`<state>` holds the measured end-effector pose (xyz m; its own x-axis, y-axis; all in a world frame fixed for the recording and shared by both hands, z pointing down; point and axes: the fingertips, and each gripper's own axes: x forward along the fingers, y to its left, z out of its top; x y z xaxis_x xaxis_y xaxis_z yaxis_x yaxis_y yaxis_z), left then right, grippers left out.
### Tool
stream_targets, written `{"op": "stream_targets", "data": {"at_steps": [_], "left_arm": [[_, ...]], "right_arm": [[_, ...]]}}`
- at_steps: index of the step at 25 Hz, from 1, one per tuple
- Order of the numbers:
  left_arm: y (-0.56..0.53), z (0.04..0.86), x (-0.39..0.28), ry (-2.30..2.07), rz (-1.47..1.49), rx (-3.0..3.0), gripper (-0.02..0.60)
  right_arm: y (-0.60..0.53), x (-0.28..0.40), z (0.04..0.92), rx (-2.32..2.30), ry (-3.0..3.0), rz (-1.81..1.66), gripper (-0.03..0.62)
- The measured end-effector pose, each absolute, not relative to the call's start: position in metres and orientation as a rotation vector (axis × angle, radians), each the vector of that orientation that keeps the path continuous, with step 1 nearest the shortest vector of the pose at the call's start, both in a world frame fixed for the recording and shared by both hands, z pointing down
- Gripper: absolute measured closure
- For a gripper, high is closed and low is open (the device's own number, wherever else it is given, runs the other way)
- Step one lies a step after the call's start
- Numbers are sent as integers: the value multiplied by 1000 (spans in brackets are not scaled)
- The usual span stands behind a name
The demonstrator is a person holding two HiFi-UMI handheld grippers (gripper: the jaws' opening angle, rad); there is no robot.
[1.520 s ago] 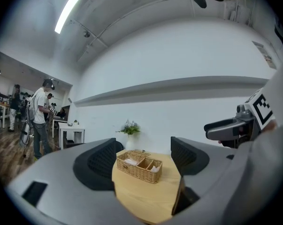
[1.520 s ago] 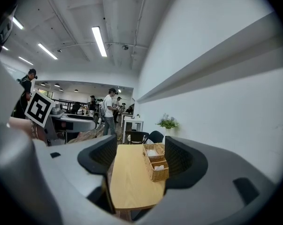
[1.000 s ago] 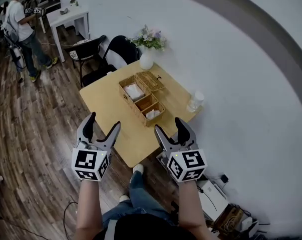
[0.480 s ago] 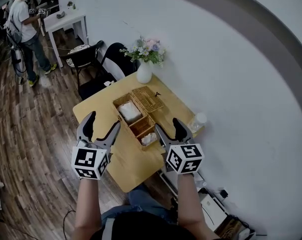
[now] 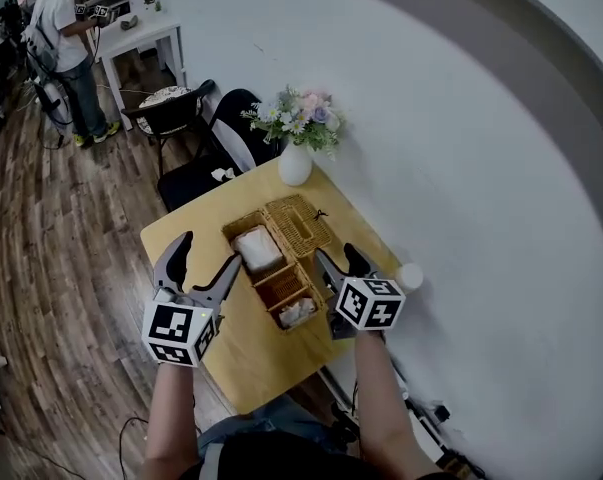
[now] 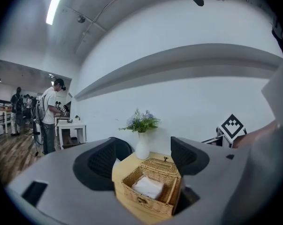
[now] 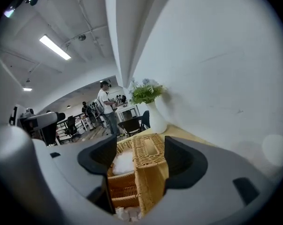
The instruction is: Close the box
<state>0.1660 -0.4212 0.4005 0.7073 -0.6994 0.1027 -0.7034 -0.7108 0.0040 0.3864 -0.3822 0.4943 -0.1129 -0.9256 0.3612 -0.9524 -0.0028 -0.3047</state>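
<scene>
A wicker box [image 5: 278,280] stands open on the wooden table [image 5: 199,236]; its lid [image 5: 299,223] lies folded back on the wall side. Inside are a white napkin [image 5: 259,248] at the far end and crumpled white paper [image 5: 298,312] at the near end. My left gripper [image 5: 209,250] hovers open and empty just left of the box. My right gripper [image 5: 338,256] is open and empty at the box's right, close to the lid. The left gripper view shows the box [image 6: 146,201] and lid [image 6: 162,166] ahead between the open jaws. In the right gripper view the lid [image 7: 148,150] lies between the jaws.
A white vase [image 5: 295,165] of flowers stands at the table's far edge, a pale bottle top [image 5: 411,275] at its right edge by the wall. Black chairs [image 5: 177,110] stand beyond the table. A person [image 5: 66,30] stands far off by a white table [image 5: 153,34].
The view has closed in on the table. Both grippers have advanced from in front of the table to either side of the box; both stay open.
</scene>
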Motion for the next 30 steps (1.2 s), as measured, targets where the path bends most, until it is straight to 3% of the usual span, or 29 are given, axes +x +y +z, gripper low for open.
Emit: {"op": "stream_targets", "data": {"at_steps": [10,16,20,24,30], "left_arm": [[-437,433,178,-1152,244,2832,213],[-438,438,178,-1157,266,2825,213],[-438,441,177,-1173,306,2841,213],[-435,444,171,-1185,322,2828,213],[-428,451,166,-1194,381,2847,213]], "right_arm": [[-423,420,587,2051,-2071,1197,266],[-435,436,615,2114,-2054,1687,268],[-442,437,632,2074,-2049,1874,331],[-447,433,637,2020,-2099,1918,410],[-450,435,621,2041,-2139,1601,411]]}}
